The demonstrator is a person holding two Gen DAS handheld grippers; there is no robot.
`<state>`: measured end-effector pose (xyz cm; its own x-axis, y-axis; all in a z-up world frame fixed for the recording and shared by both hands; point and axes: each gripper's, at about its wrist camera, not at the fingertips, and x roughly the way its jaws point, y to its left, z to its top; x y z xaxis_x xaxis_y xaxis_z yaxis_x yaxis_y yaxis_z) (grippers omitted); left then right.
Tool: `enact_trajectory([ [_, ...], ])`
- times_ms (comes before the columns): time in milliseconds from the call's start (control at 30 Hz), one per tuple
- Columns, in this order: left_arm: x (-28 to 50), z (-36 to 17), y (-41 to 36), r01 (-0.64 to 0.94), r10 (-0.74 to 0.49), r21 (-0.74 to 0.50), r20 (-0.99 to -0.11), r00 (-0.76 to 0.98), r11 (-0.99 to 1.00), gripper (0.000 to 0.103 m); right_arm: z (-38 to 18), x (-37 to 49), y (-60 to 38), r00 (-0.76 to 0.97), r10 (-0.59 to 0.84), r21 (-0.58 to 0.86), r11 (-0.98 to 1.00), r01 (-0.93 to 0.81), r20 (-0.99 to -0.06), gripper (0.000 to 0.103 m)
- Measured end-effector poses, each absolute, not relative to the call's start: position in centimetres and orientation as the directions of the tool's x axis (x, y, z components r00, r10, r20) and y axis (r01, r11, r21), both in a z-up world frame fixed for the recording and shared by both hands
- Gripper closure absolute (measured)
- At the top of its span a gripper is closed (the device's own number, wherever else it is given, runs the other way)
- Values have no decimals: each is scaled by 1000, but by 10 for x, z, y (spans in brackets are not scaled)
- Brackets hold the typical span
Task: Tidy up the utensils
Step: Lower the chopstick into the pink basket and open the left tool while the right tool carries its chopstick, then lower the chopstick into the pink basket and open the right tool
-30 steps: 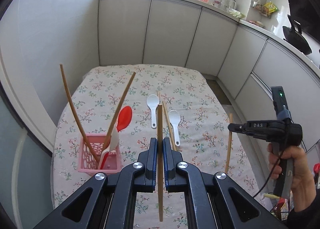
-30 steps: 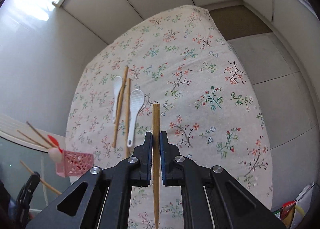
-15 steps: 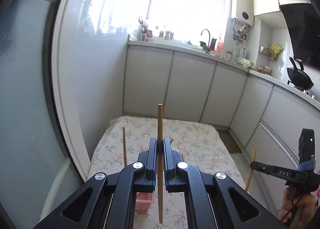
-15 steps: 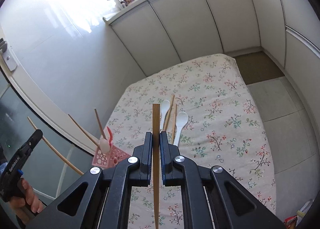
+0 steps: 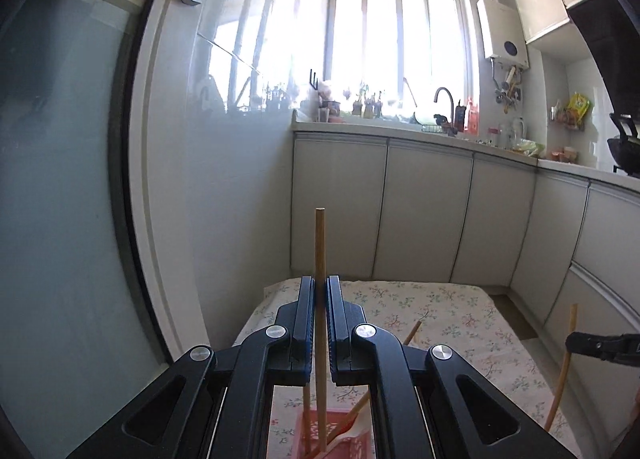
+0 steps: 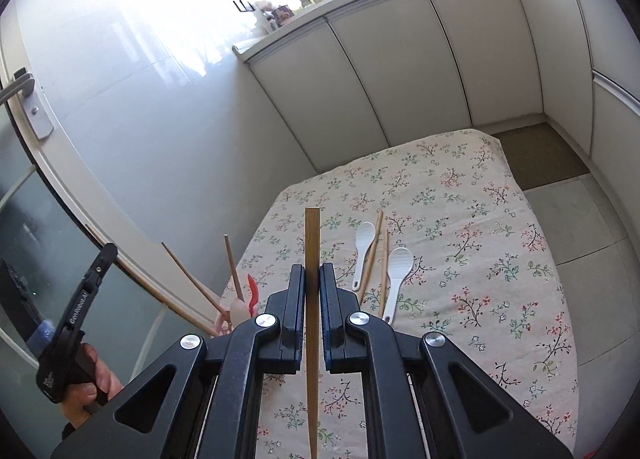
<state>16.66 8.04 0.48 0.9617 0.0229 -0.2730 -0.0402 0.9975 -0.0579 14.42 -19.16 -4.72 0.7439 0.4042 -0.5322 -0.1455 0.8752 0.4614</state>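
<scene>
My left gripper is shut on a wooden chopstick that stands upright, its lower end over the pink basket at the bottom of the left wrist view. The basket holds two chopsticks and spoons. My right gripper is shut on another chopstick, above the table's near left part. Two white spoons and two chopsticks lie together on the floral tablecloth. The basket shows left of the right gripper, mostly hidden, with a red spoon sticking out.
The table stands in a corner between a glossy wall with a glass door on the left and grey cabinets behind. A countertop with a tap runs under the window. Tiled floor lies to the right.
Both grippers rose and tilted upward, each keeping its chopstick. The left wrist view swung from the tabletop to the window, with the basket now just under the left gripper.
</scene>
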Motion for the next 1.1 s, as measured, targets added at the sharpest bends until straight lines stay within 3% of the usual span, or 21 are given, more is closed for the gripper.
enact_trajectory([
  [233, 189, -29, 79, -15, 6, -30, -286, 958, 999, 98, -49, 148, -178, 740, 418, 454, 875, -170, -528, 96],
  [433, 207, -46, 84, 11, -47, -92, -402, 914, 996, 96, -48, 149, -167, 741, 420, 439, 879, -188, -524, 96],
  [500, 208, -46, 85, 15, -60, -109, -425, 903, 994, 92, -45, 148, -163, 750, 426, 440, 875, -199, -507, 96],
  [667, 188, -30, 89, 0, -51, -111, -460, 887, 994, 63, -29, 146, -147, 782, 449, 448, 860, -246, -433, 96],
  [800, 175, -21, 100, -60, -16, -120, -550, 835, 991, 55, -12, 146, -130, 814, 460, 451, 847, -282, -354, 96],
  [867, 168, -25, 105, -97, 23, -91, -603, 797, 991, 39, -4, 148, -120, 827, 466, 451, 840, -301, -316, 96],
  [933, 163, -34, 115, -146, 57, -80, -660, 749, 986, 34, 3, 149, -106, 839, 467, 444, 837, -318, -279, 96],
  [1100, 155, -65, 147, -238, 88, -99, -740, 667, 966, 33, 8, 158, -64, 860, 453, 383, 857, -346, -235, 96],
])
